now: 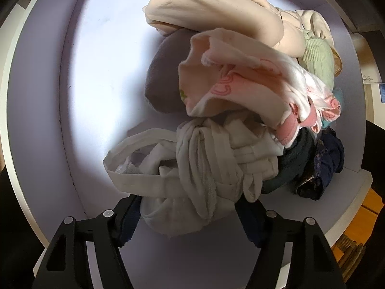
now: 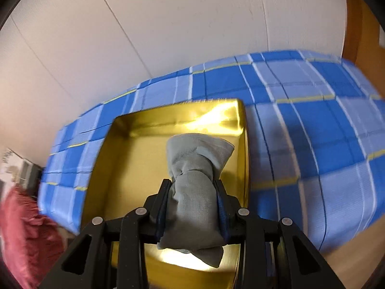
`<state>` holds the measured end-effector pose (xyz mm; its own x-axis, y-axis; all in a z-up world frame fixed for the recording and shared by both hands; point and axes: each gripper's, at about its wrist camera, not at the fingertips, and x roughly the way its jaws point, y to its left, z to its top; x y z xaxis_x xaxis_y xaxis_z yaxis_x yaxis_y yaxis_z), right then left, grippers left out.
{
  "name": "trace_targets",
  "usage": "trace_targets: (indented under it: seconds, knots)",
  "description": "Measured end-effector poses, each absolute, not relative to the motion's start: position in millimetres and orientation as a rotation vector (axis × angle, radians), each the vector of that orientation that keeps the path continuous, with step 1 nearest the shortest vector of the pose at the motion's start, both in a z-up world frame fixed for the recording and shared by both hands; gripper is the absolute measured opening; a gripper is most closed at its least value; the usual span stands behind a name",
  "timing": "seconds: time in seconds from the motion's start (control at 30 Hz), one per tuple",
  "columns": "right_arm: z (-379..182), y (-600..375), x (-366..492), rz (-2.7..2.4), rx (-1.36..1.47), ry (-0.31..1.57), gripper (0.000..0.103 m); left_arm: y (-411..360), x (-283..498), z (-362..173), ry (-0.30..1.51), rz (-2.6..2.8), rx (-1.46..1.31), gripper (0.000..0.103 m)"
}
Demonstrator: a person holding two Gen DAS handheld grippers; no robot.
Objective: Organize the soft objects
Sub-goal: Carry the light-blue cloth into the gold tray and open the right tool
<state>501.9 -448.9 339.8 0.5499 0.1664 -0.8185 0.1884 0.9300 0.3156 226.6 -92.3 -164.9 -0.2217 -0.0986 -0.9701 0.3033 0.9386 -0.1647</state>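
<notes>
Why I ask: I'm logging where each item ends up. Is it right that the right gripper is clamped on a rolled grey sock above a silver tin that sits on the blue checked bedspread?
Not quite: the tin is gold, not silver, as the right wrist view shows. The rest holds: the right gripper is clamped on the rolled grey sock above that tin, which sits on the blue checked bedspread.

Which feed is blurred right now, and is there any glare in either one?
Right wrist view: the checked blue bedcover is streaked with motion blur, and glare flashes off the gold tin; the held grey sock roll stays sharp. Left wrist view: sharp, but the drawer floor is washed out white.
</notes>
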Motion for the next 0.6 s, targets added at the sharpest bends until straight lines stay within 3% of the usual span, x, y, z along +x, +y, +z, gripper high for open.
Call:
trace_targets:
  seconds: [0.47, 0.6]
  knots:
    - [297.0, -427.3, 573.9, -0.212, 0.095, 1.031, 0.039, -86.3, 226.2, -170.8, 1.783, -0.383, 0.11, 0.074]
    - [300.7, -429.9, 568.4, -0.197, 0.083, 0.972, 0.073, -79.8, 228.3, -171.5, 1.786, -0.376, 0.078, 0.073]
